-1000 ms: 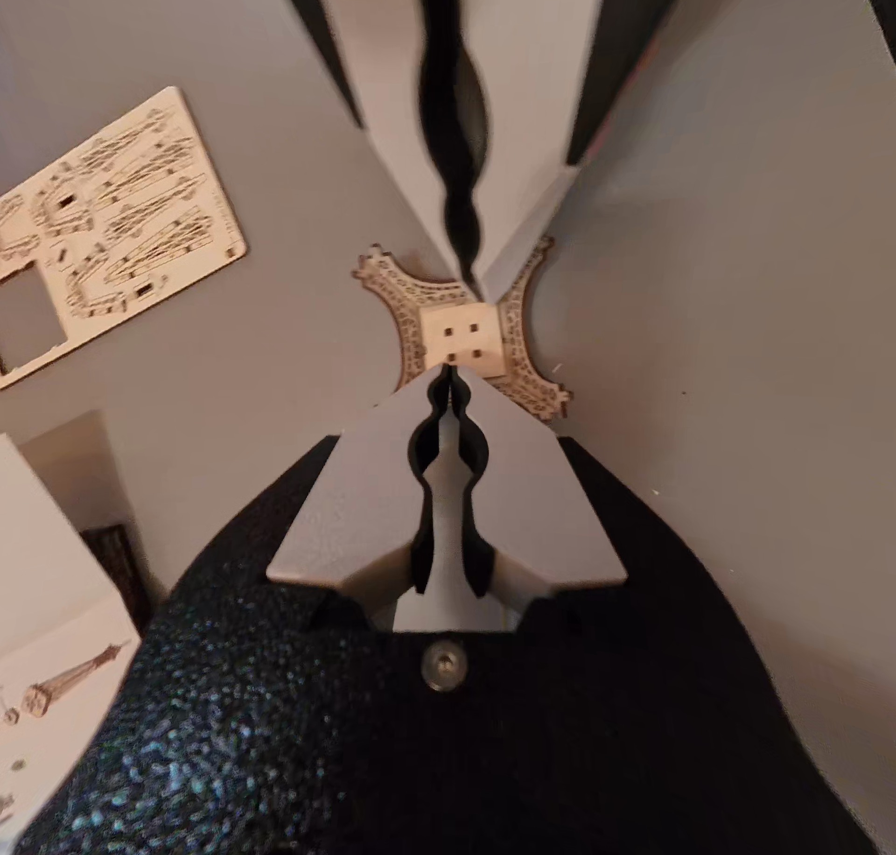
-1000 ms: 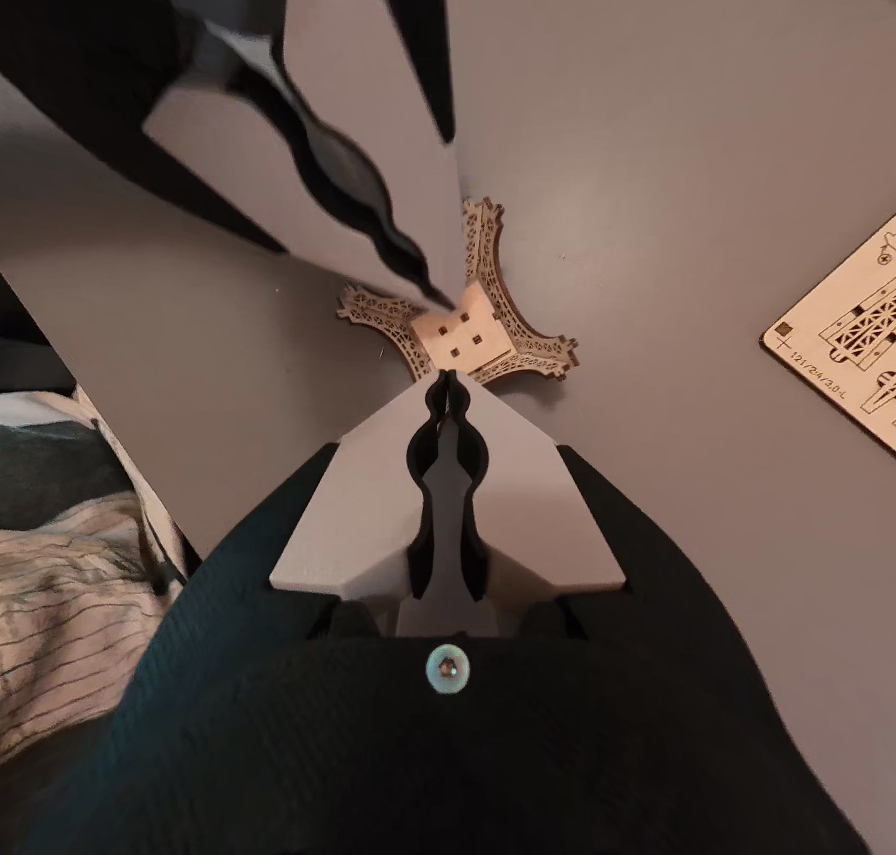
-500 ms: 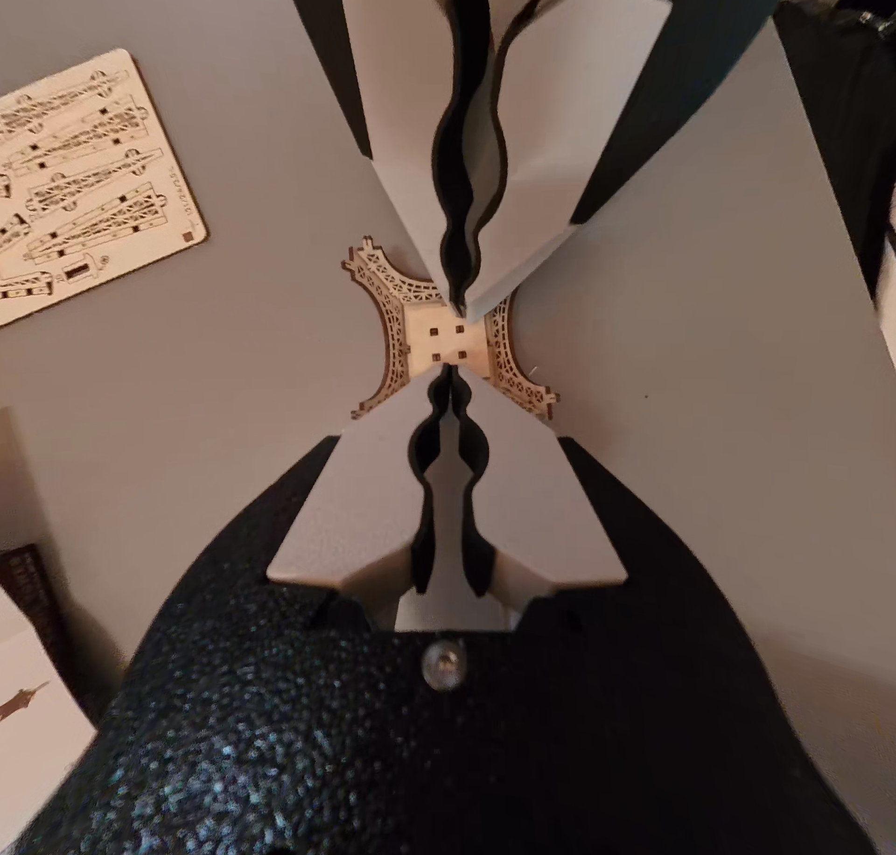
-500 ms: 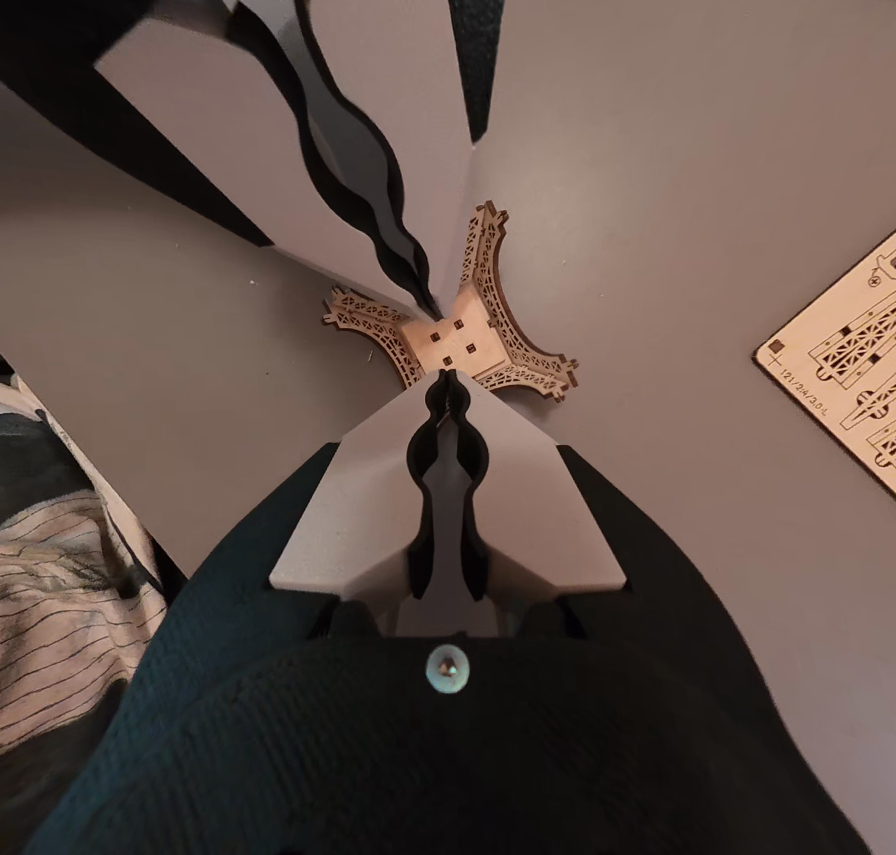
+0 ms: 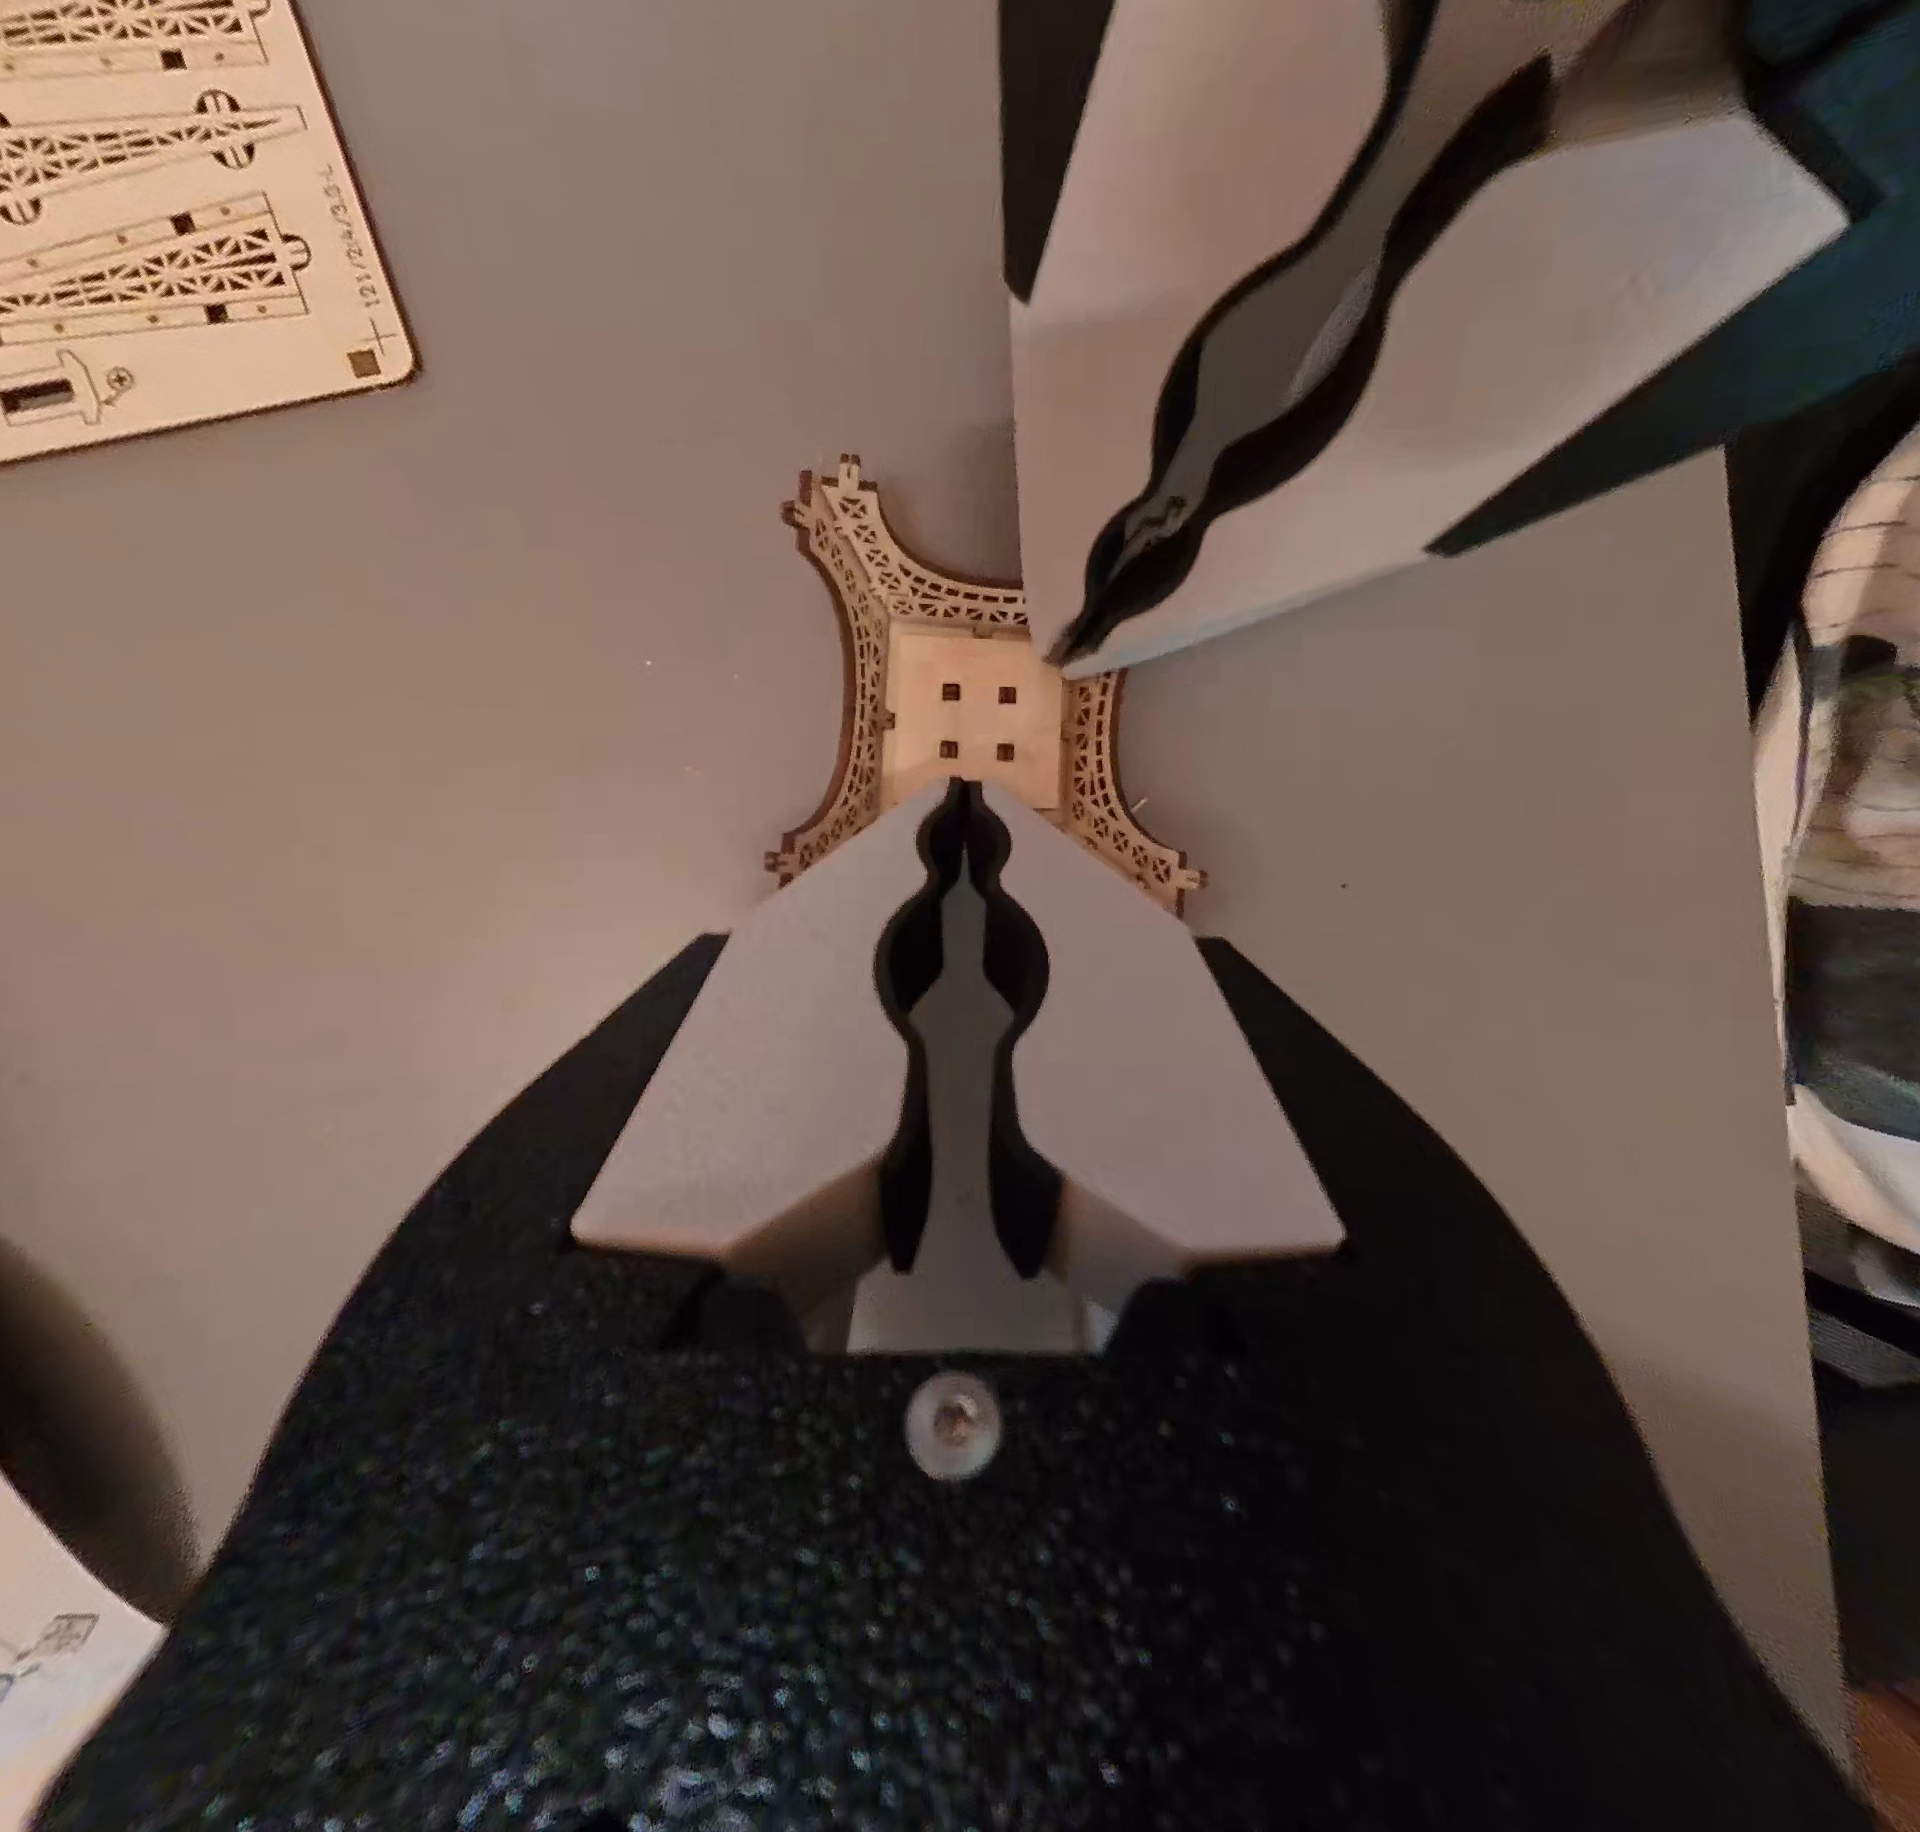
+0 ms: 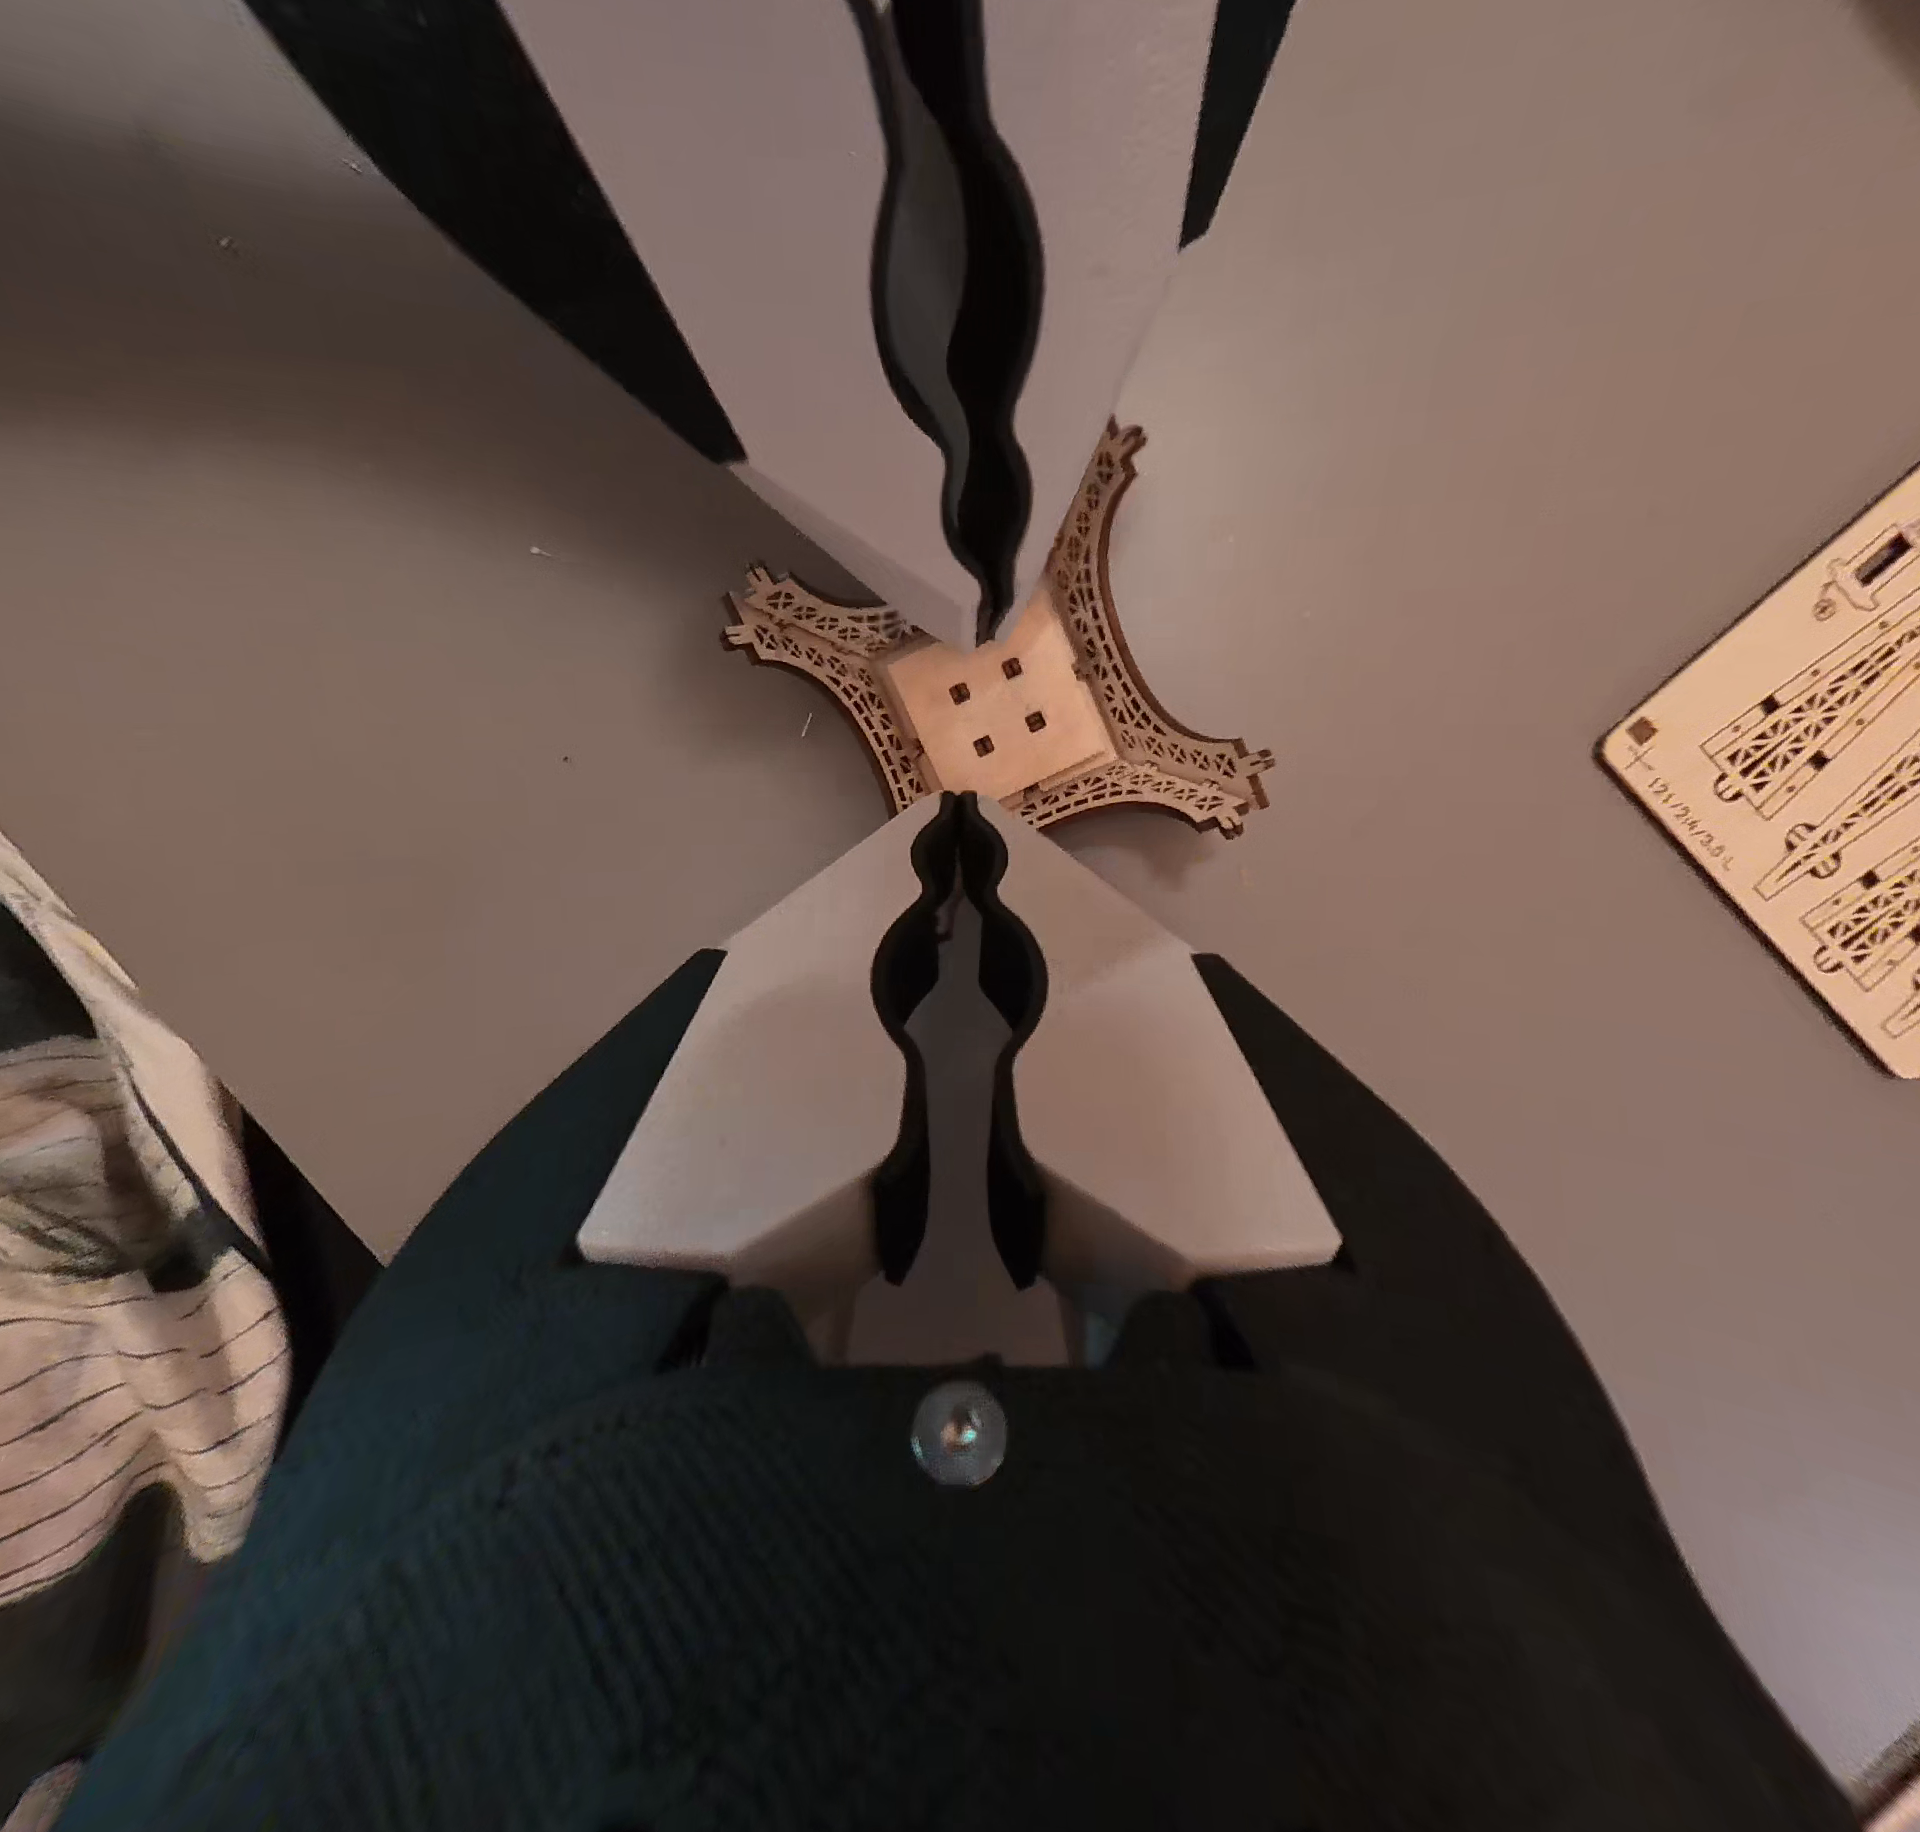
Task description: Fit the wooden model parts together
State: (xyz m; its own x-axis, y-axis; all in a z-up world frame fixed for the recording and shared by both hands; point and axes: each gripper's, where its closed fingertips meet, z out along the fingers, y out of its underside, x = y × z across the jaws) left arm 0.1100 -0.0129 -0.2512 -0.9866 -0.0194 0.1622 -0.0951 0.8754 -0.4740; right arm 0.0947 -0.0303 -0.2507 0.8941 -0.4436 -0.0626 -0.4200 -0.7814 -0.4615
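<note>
A wooden tower base [image 5: 977, 722] with four lattice legs and a square top plate with four small holes stands on the grey table [image 5: 520, 743]. My left gripper [image 5: 958, 785] is shut, with its tips at the near edge of the top plate. My right gripper [image 5: 1065, 655] comes in from the upper right, shut, with its tips at the plate's far right corner. In the right wrist view the base [image 6: 997, 722] sits between my right gripper [image 6: 958, 800] below and my left gripper [image 6: 987, 629] above. Nothing shows between either pair of fingers.
A wooden sheet of uncut lattice parts [image 5: 156, 172] lies on the table at the upper left; it also shows in the right wrist view [image 6: 1787, 847]. A white leaflet [image 5: 42, 1657] is at the lower left. The table edge [image 5: 1756, 847] runs down the right, with striped fabric [image 6: 104, 1367] beyond it.
Both grippers have swung around the tower base while keeping their shut tips at its top plate. The right gripper now comes in from the upper right. The base stays on the table.
</note>
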